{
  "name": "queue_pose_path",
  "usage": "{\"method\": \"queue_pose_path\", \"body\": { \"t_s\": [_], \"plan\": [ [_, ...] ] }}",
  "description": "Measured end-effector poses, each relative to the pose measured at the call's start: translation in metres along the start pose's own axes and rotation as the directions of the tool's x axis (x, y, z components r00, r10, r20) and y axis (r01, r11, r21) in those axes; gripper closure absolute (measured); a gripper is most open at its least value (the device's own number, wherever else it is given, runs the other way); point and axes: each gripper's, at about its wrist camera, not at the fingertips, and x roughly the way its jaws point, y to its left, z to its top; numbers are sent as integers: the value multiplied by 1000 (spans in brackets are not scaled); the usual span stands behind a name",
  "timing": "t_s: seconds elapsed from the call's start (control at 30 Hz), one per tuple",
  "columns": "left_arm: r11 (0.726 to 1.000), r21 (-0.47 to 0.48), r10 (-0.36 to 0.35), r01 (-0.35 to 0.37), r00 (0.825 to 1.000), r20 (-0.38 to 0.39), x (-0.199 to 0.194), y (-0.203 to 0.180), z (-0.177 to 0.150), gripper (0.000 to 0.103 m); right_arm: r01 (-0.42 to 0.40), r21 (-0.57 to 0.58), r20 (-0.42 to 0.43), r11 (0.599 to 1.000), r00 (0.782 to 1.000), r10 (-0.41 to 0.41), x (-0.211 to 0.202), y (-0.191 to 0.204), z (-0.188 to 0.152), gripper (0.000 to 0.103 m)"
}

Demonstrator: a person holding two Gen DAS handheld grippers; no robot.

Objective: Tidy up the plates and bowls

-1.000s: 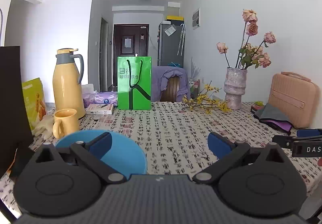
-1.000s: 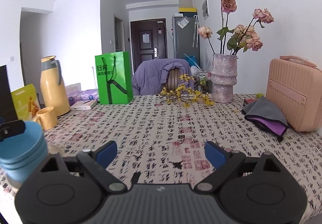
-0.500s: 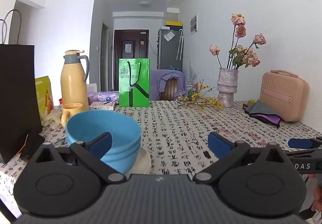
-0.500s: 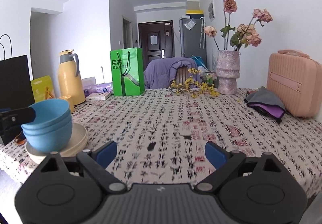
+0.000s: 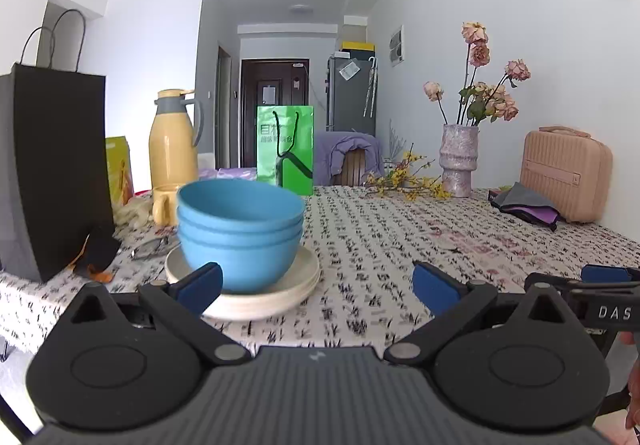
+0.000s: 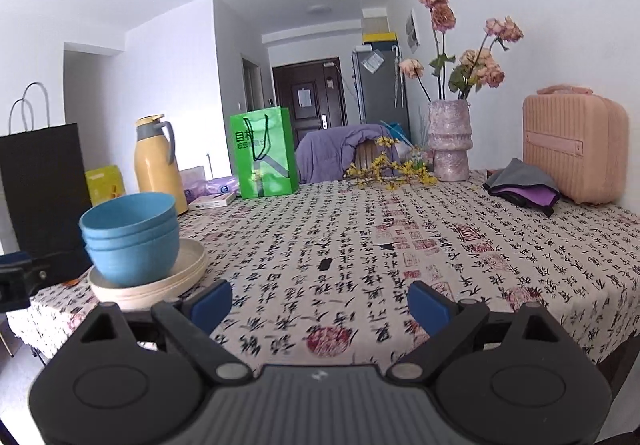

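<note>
Blue bowls [image 5: 239, 233], three nested one inside another, sit upright on a stack of cream plates [image 5: 276, 295] near the front left corner of the table [image 6: 400, 245], which is covered by a cloth printed with black characters and red seals. The left gripper [image 5: 316, 287] hangs just in front of the stack with its blue-padded fingers spread wide and nothing between them; its left pad overlaps the plate rim in the left wrist view, but contact cannot be judged. The right gripper [image 6: 320, 303] is also spread wide and empty, held at the table's front edge to the right of the stack. Behind the bowls stand a black paper bag [image 5: 52, 173], a yellow thermos jug [image 5: 173, 149] and a yellow mug [image 5: 165, 207]. Farther back are a green shopping bag [image 6: 264, 153], a vase of dried roses [image 6: 448, 141] and a pink hard case [image 6: 574, 145].
</note>
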Motion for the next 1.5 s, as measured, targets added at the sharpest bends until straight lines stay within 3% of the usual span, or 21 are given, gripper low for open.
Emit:
{"method": "queue_pose_path", "body": {
  "t_s": [0.2, 1.5],
  "plan": [
    [1000, -21, 5, -6, 999, -42, -5, 5, -16, 0, -1, -68, 80, 998, 997, 6, -18, 23, -17, 7],
    [999, -38, 1, -3, 999, -50, -8, 2, -22, 0, 4, -61, 37, 998, 999, -1, -13, 22, -24, 6]
  ]
}}
